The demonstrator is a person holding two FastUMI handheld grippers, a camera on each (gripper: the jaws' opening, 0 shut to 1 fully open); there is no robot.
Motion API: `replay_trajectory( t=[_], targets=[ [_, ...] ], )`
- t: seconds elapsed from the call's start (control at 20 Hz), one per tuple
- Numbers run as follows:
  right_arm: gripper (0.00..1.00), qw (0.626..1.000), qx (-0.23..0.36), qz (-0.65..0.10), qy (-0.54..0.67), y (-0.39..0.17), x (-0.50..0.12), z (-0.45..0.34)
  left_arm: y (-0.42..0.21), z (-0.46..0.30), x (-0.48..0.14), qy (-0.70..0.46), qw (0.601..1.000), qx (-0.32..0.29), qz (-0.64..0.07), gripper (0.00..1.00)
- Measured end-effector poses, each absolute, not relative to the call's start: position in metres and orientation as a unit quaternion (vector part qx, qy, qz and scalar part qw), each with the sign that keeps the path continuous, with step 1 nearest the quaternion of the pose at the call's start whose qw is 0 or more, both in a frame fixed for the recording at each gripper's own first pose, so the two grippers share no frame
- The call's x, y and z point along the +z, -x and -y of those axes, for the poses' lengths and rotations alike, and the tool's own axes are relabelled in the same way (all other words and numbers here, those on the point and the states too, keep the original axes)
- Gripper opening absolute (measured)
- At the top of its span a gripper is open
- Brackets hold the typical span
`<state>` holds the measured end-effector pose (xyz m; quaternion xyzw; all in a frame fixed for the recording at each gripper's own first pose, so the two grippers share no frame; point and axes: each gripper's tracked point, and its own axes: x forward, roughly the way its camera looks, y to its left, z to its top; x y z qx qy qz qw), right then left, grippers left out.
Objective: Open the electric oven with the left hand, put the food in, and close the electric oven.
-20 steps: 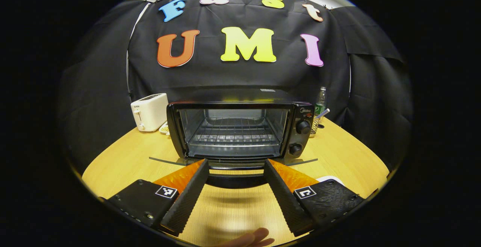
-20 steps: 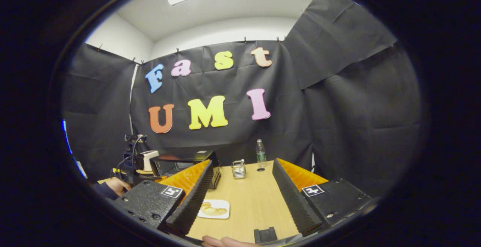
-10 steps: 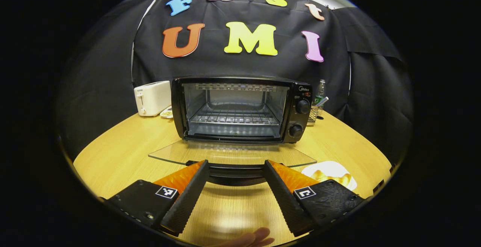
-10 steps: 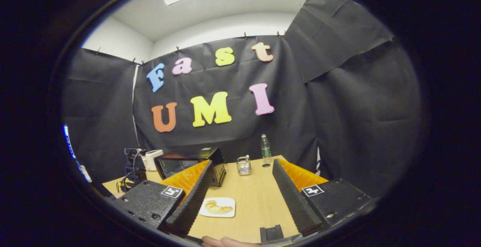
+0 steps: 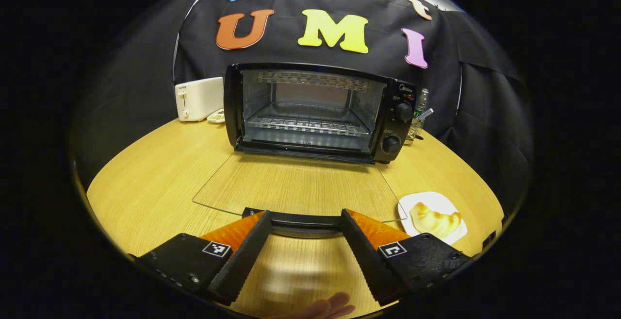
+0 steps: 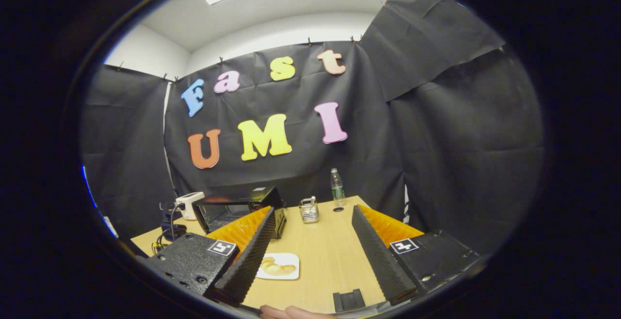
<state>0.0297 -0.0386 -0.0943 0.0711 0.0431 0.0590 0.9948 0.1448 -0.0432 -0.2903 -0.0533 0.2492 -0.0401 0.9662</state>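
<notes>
You are holding the left gripper (image 5: 303,219) at the door handle (image 5: 304,222), its fingers spread wide with the bar lying between the tips; whether either finger is touching the bar I cannot tell; the glass door (image 5: 296,185) is lying flat on the desk (image 5: 145,183), fully down, and the oven (image 5: 315,108) is standing open near the desk's back edge, its rack (image 5: 305,125) bare. The croissant (image 5: 435,219) is sitting on a small white plate (image 5: 427,201) near the desk's right edge, just beside the door's right corner. Your right gripper (image 6: 310,248) is hovering with its fingers parted and nothing between them, the plate lying ahead by its left finger. The croissant is probably light, soft and flaky, so take it gently across its thick middle, not the tips; the plate looks stiff but thin at the rim, and likely slippery; the door glass is fragile, so lift it by the handle only.
</notes>
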Motion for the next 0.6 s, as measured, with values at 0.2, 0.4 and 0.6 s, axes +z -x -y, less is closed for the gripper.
replay_trajectory(
  t=[0.2, 0.4, 0.6],
  targets=[
    [0.96, 0.994, 0.06, -0.047, -0.075, -0.032, -0.097, 0.038, -0.142, 0.039, -0.282, 0.048, 0.967, -0.037, -0.246, 0.95],
    [0.96, 0.994, 0.049, -0.055, -0.082, -0.042, -0.105, 0.037, -0.134, 0.031, -0.245, 0.059, 0.976, -0.038, -0.204, 0.95],
    [0.96, 0.99, 0.057, -0.089, -0.097, -0.057, -0.131, 0.022, -0.108, 0.018, -0.189, 0.027, 0.989, -0.024, -0.145, 0.94]
  ],
)
